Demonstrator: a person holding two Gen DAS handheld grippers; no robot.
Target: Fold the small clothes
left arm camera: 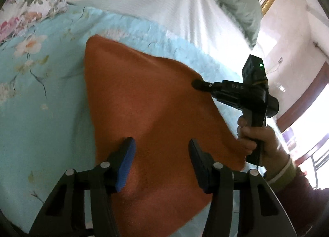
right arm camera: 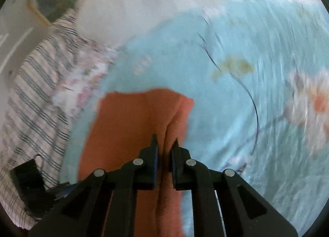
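Note:
An orange cloth (left arm camera: pixel 148 103) lies spread on the light blue floral bedsheet (left arm camera: pixel 41 93). My left gripper (left arm camera: pixel 161 154) is open, its fingers hovering over the near part of the cloth, holding nothing. My right gripper (left arm camera: pixel 197 83) reaches in from the right and pinches the cloth's right corner, held by a hand. In the right wrist view the right gripper (right arm camera: pixel 164 144) is shut on a fold of the orange cloth (right arm camera: pixel 127 126), which bunches between the fingers. That view is motion-blurred.
A white ribbed blanket (left arm camera: pixel 154 0) and a grey-green pillow (left arm camera: pixel 232 6) lie at the far side of the bed. A striped and checked fabric (right arm camera: pixel 30 103) lies at the left in the right wrist view. A window and wall show at the right.

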